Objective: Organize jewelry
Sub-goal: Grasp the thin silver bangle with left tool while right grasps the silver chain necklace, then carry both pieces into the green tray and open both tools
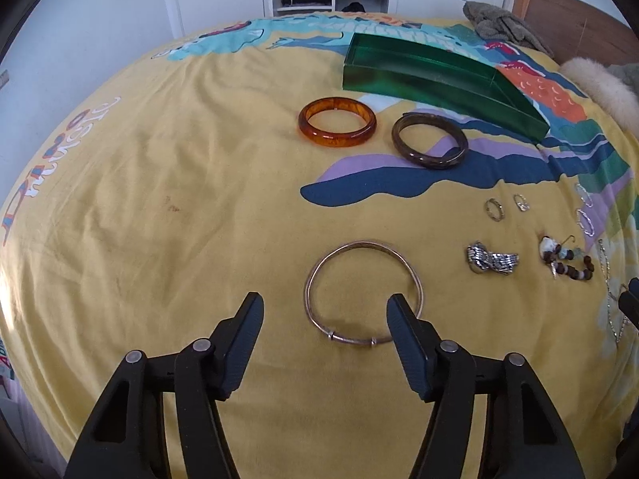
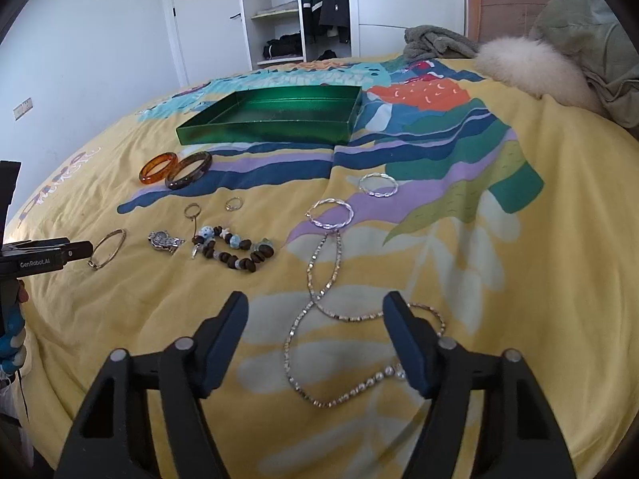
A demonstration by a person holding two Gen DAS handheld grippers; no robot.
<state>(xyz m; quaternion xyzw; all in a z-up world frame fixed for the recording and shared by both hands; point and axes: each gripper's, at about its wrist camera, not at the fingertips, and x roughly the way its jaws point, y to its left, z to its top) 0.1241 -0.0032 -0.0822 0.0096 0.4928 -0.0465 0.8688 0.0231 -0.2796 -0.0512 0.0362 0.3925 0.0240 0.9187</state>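
Note:
Jewelry lies spread on a yellow patterned bedspread. My left gripper point(image 1: 325, 309) is open just above a thin metal bangle point(image 1: 361, 293), its right finger over the bangle's rim. Beyond lie an amber bangle point(image 1: 337, 121), a dark brown bangle point(image 1: 429, 140) and an empty green tray point(image 1: 439, 76). My right gripper point(image 2: 315, 311) is open over a long silver chain necklace point(image 2: 319, 319). A brown bead bracelet point(image 2: 235, 249), a silver brooch point(image 2: 163, 240), two small rings point(image 2: 192, 210) and two twisted silver hoops point(image 2: 331, 213) lie ahead of it.
A grey towel point(image 2: 435, 46), a fluffy cream cushion point(image 2: 531, 68) and an olive pillow point(image 2: 599, 48) sit at the head of the bed by the wooden headboard point(image 1: 575, 20). A white wardrobe with open shelves stands behind the bed.

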